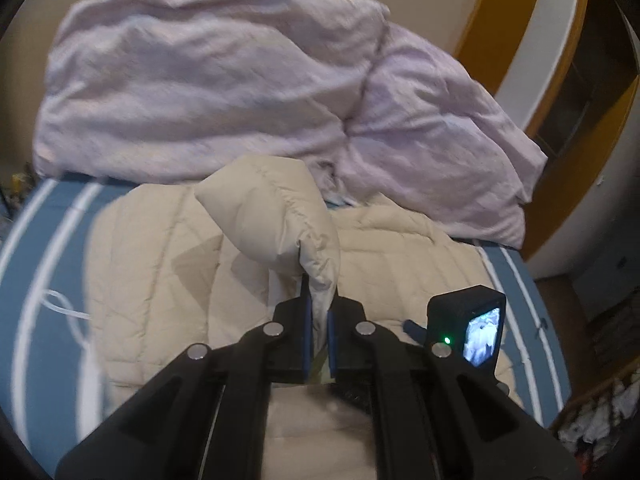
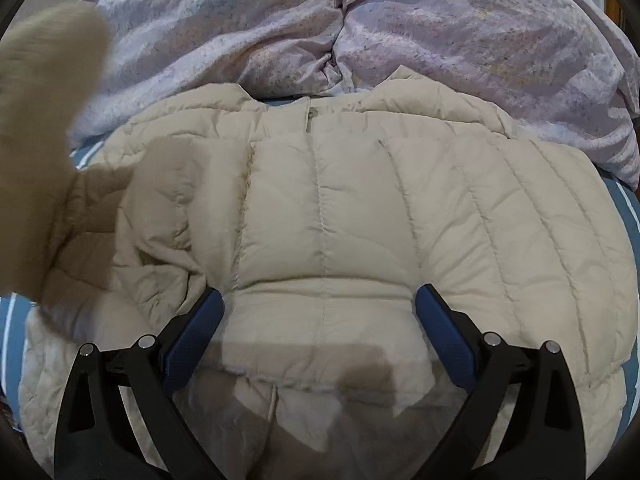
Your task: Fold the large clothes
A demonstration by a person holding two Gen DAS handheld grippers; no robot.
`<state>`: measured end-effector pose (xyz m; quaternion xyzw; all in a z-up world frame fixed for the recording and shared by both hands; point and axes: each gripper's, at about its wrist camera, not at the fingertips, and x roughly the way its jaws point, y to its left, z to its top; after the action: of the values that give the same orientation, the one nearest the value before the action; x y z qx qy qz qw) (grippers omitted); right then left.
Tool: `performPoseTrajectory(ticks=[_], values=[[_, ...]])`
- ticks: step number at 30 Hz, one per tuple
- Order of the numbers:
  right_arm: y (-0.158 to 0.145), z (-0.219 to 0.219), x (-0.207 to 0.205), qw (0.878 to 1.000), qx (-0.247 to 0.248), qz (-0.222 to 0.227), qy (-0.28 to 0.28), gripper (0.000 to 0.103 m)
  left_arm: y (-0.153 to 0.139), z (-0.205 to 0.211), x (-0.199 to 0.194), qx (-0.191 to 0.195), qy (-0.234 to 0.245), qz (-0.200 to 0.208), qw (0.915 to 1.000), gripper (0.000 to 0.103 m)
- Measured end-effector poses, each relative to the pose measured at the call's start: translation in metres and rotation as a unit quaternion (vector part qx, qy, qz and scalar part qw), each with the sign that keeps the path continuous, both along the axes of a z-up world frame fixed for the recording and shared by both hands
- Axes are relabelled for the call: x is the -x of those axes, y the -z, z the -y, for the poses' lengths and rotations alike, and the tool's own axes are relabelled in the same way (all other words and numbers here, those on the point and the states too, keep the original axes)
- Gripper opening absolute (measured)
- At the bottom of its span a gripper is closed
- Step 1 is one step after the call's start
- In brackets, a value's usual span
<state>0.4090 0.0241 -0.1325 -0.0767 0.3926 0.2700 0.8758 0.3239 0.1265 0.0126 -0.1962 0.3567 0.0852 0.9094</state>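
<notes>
A beige quilted puffer jacket (image 2: 340,208) lies spread on the bed, collar toward the far side. My left gripper (image 1: 320,300) is shut on one sleeve (image 1: 276,216) near its cuff and holds it up over the jacket body (image 1: 160,264). In the right wrist view that raised sleeve (image 2: 44,120) is a blur at the left. My right gripper (image 2: 320,300) is open, its blue pads (image 2: 200,328) wide apart low over the jacket's middle, with nothing pinched. Its black camera housing (image 1: 466,324) shows in the left wrist view.
The bed has a blue sheet with white stripes (image 1: 48,240). A crumpled lilac duvet (image 1: 208,80) is heaped along the far side, touching the jacket's collar end (image 2: 312,100). Beyond the bed's right edge are an orange-and-white wall (image 1: 532,40) and floor clutter (image 1: 600,420).
</notes>
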Motion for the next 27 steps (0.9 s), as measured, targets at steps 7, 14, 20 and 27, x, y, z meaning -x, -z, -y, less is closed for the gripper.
performPoseTrajectory(ticks=[7,14,20,27], values=[[-0.013,0.036,0.007,0.999,0.005,0.033,0.022,0.099,0.040,0.028,-0.033,0.042,0.034,-0.035,0.9979,0.006],[-0.014,0.075,0.003,0.997,0.006,0.041,0.063,0.098,0.056,0.054,-0.053,0.077,0.075,-0.053,0.9928,0.014],[-0.020,0.096,0.007,0.997,-0.021,0.033,0.072,0.085,0.045,0.048,-0.036,0.066,0.074,-0.036,0.9945,0.052],[-0.037,0.086,0.019,0.996,-0.079,0.034,0.039,0.041,0.042,0.011,-0.015,-0.001,0.017,-0.052,0.9985,0.057]])
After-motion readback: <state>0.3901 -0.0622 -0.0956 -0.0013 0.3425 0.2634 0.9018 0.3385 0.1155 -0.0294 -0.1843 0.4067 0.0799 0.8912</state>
